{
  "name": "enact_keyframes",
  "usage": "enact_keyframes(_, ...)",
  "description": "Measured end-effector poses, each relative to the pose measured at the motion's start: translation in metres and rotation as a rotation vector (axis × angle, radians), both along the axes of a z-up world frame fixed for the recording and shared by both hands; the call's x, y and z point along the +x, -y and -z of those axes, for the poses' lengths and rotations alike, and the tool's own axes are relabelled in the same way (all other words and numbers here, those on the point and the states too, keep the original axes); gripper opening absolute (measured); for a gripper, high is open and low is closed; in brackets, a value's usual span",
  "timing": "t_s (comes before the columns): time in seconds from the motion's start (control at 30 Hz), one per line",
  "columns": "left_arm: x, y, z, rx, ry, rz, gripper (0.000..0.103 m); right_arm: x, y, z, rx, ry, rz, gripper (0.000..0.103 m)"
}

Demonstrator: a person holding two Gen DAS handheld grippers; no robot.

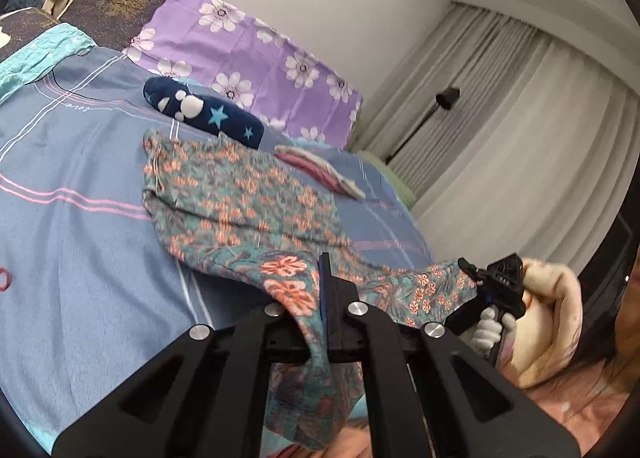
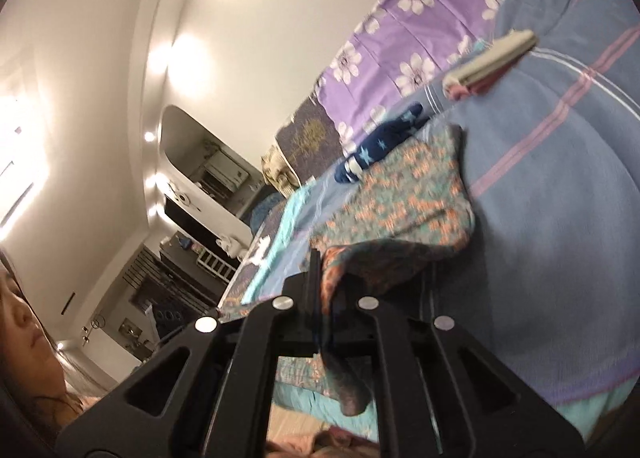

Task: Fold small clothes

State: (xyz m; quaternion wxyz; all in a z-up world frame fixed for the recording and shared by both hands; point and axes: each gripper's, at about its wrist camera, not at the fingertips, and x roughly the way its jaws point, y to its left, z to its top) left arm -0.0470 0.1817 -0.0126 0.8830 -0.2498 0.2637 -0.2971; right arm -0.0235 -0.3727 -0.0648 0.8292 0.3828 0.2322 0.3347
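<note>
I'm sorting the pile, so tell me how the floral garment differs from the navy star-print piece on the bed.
The floral garment is teal with orange flowers; the navy star-print piece is dark blue with pale stars and blobs. The floral garment is larger and spread out, while the navy piece is a compact roll. The floral garment's near edge is lifted, pinched by the left tool and right tool; the navy piece lies untouched. Both rest on the blue bedsheet.

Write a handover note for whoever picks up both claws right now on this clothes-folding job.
Left claw: shut on the near edge of the floral garment.
Right claw: shut on the same garment's edge, further along.
Garment: near edge lifted, far part lying on the blue bedsheet.
Done: a folded pink-and-white piece and a navy star-print piece lie beyond it.
Left: carry the held edge over to fold, release, flatten.
</note>
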Motion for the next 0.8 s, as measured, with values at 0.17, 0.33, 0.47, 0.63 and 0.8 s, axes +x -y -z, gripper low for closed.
enact_keyframes(0.17,0.032,0.002,-0.018,0.008,0.017,-0.026,0.002,0.038,-0.003,-0.016,0.017,0.027,0.014,0.006)
enact_keyframes(0.33,0.084,0.002,-0.043,0.061,0.026,-0.048,0.003,0.102,-0.003,-0.028,0.001,0.006,0.050,0.006)
enact_keyframes(0.47,0.138,0.000,-0.048,0.086,0.006,-0.063,0.003,0.161,-0.008,-0.024,-0.018,-0.055,0.067,0.006)
enact_keyframes(0.63,0.223,0.001,0.000,0.113,-0.143,-0.112,0.003,0.241,-0.025,0.017,-0.086,-0.202,0.064,0.006)
enact_keyframes(0.8,0.269,0.010,0.059,0.158,-0.269,-0.127,0.003,0.285,-0.039,0.072,-0.156,-0.344,0.041,0.006)
